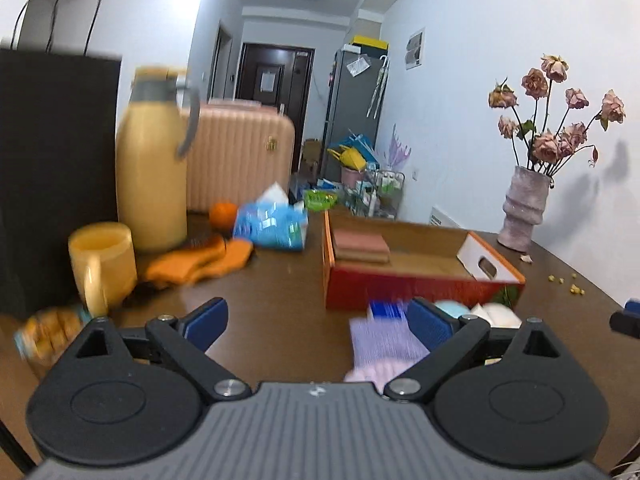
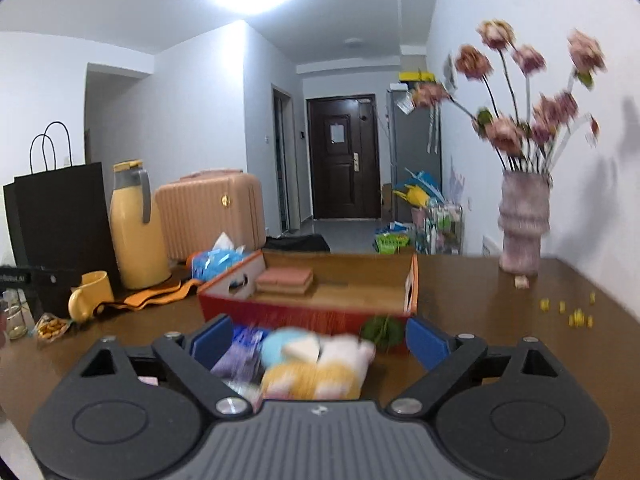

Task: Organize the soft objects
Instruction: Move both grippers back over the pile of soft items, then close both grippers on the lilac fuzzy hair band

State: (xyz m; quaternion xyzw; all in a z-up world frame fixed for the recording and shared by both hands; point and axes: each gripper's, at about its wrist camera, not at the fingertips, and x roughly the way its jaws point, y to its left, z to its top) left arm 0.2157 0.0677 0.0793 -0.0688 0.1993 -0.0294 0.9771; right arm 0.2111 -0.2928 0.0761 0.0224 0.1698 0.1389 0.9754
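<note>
Risk 1: the soft pile on the near table, just in front of the red box, is bunched — purple cloth, pale blue round piece, white piece and yellow-and-white piece overlap, so a closing grip could take two items or catch only an edge that slips out. Risk 2: the box wall stands just beyond the pile; a low forward reach could push the box toward the vase of dried flowers, which looks top-heavy and likely to tip. Risk 3: both views are motion-smeared, so aim at a single item is uncertain. The box already holds a pink folded item at its left end; the rest of its floor is bare, so most of the sorting looks undone. An orange cloth lies apart by the yellow mug and jug, probably a later pick. Pose: left gripper tilted slightly down over bare table, jaws spread wide, nothing pressed between them; purple cloth lies against the inner side of its right-hand finger but ungripped. Right gripper also tilted slightly down, jaws spread wide, straddling the pile with the pads clear of it; nothing grasped. Its tip shows at the left view's right edge, so the two sit side by side
</note>
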